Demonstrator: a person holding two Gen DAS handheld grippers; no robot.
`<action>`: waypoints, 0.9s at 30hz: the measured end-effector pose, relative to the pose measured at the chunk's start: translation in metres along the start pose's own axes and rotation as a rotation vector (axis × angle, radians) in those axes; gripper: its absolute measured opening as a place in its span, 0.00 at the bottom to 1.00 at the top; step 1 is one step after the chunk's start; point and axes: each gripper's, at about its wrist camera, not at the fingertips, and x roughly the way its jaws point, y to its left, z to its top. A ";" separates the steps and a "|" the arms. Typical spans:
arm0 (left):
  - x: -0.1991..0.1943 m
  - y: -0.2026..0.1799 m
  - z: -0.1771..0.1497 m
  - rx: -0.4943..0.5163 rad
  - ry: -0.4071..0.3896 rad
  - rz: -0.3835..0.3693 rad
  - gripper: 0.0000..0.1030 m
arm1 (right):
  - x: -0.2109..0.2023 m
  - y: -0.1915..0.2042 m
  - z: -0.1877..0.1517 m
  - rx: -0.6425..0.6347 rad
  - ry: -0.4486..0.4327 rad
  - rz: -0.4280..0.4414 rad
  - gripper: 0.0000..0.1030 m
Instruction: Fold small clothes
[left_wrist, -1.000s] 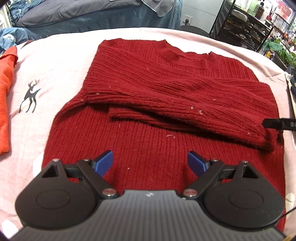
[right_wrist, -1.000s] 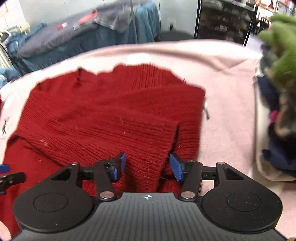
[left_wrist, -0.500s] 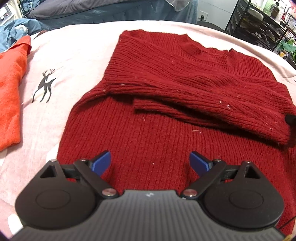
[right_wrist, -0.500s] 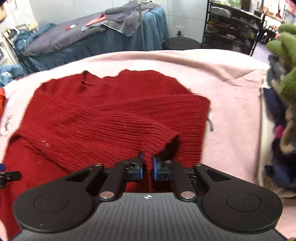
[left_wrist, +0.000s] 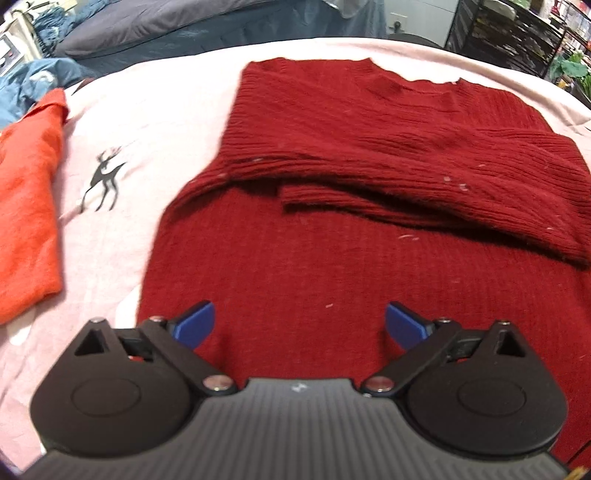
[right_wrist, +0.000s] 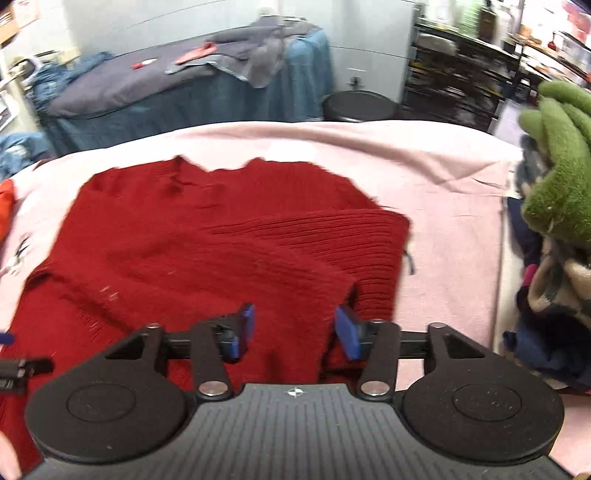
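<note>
A dark red ribbed sweater (left_wrist: 332, 236) lies flat on the pink cloth (left_wrist: 155, 122), both sleeves folded across its chest. My left gripper (left_wrist: 299, 325) is open and empty, just above the sweater's lower body. In the right wrist view the sweater (right_wrist: 192, 236) fills the middle. My right gripper (right_wrist: 295, 328) is open over the cuff end of the folded sleeve (right_wrist: 317, 291), holding nothing. The tip of the left gripper (right_wrist: 14, 369) shows at the left edge.
An orange garment (left_wrist: 26, 206) lies on the cloth at the left, beside a printed deer (left_wrist: 105, 177). A pile of clothes with a green fleece (right_wrist: 557, 192) on top sits at the right. A blue-draped table (right_wrist: 207, 96) and shelves stand behind.
My right gripper was open, shut on the sleeve cuff half a second ago, and has opened again, letting it go. My left gripper drifted left over the sweater's hem, staying open.
</note>
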 end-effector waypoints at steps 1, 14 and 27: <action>0.001 0.005 -0.002 -0.004 0.009 0.002 0.99 | -0.002 0.003 -0.003 -0.016 0.008 0.014 0.87; 0.004 0.023 -0.037 0.056 0.052 0.010 1.00 | -0.027 0.011 -0.058 -0.038 0.205 0.169 0.96; -0.021 0.061 -0.080 0.057 -0.002 -0.102 1.00 | -0.061 -0.020 -0.121 0.029 0.333 0.150 1.00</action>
